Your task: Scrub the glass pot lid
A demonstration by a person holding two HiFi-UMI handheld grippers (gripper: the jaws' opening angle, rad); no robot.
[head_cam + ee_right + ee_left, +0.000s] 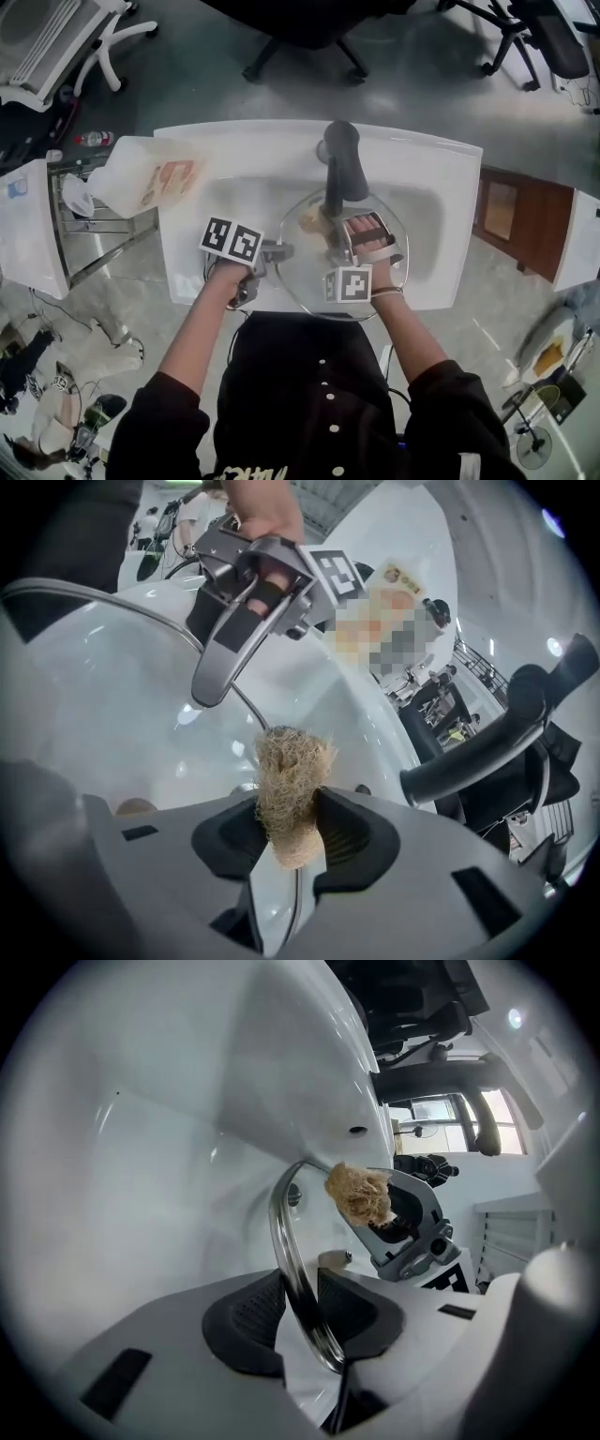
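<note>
Two grippers low in the white sink [441, 187], beneath the dark faucet [342, 169]. Glass pot lid [309, 272] spread across the basin toward the sink's near edge, roughly flat as seen from the head view, with its far part under the faucet spout. Left gripper [302, 1302] at the lid's left rim: metal rim running edgewise straight through the gap, ribbed dark pads closed in on it from both sides, glass stretching away beyond the fingertips. Right gripper [291, 832] over the lid's middle, jaws narrow and clamped on a tan fibrous scrubber [292, 780], tuft sticking out past the pads toward the glass. Cannot tell whether scrubber and glass touch. Lid therefore inside the left jaws and just ahead of the right ones. Pale plastic jug [141, 178] lying at the sink's far left corner, well apart from both grippers.
</note>
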